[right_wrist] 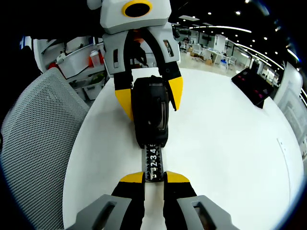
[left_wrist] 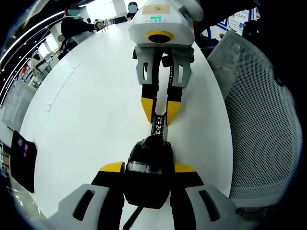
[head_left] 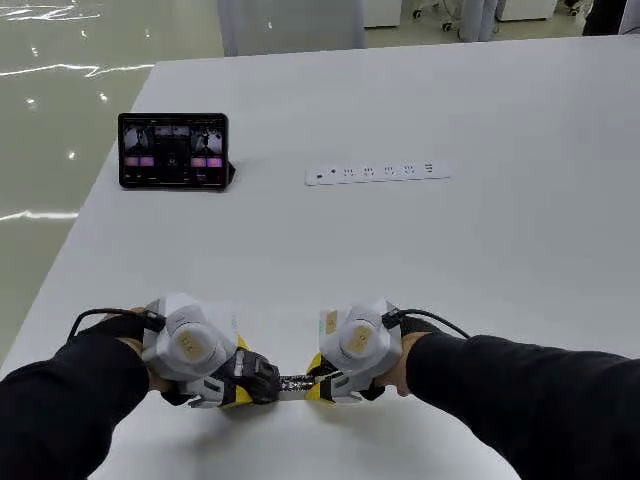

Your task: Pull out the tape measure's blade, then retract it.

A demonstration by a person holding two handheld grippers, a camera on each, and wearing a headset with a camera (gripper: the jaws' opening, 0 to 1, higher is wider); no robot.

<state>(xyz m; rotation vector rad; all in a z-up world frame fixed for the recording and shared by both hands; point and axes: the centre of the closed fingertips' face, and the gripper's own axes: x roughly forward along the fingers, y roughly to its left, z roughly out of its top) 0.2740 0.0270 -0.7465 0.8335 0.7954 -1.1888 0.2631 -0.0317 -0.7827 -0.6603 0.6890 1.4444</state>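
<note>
Though hardly started, head view: clamps tape measure [head_left: 256, 378] at near edge of counter [head_left: 450, 280] in left gripper [head_left: 241, 384], pinches short blade [head_left: 293, 381] in right gripper [head_left: 316, 381]; tablet [head_left: 173, 150] and power strip [head_left: 378, 172] well apart. Left gripper view: bares only first numerals. Right gripper view: likely more pulling, then all retracting; nothing blocking.
</note>
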